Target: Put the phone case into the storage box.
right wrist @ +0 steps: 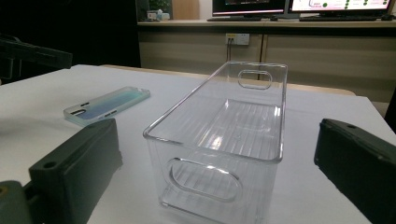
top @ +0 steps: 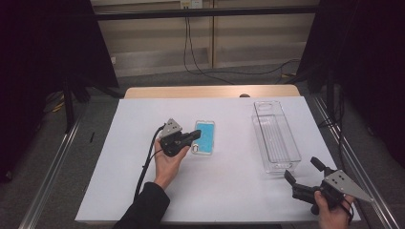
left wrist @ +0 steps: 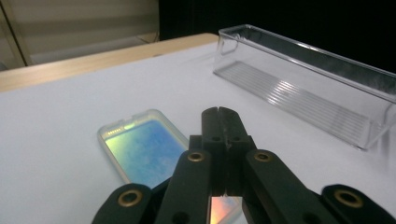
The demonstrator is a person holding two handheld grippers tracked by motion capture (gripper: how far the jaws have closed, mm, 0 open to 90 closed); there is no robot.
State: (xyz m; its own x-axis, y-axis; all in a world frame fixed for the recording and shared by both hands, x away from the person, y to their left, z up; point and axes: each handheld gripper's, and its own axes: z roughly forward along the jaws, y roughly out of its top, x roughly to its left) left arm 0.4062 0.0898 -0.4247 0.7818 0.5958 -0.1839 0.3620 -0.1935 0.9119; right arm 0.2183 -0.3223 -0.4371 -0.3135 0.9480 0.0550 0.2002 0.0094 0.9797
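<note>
Lying just under the closed left gripper (top: 195, 136), the phone case (top: 205, 137); right gripper (top: 302, 172) wide.

It looked like a lab or test room, not a home. A wooden table (top: 210, 90) was covered with a big white sheet (top: 224, 181) and stood between metal rails (top: 52, 162). Black curtains (top: 43, 47) hung at both sides. Wires (top: 191, 52) ran down from a plug box (top: 190, 4) on the plain wall. Computer screens (right wrist: 299, 5) glowed on a long desk (right wrist: 261, 23) at the back. The floor was grey carpet (top: 191, 78).
</note>
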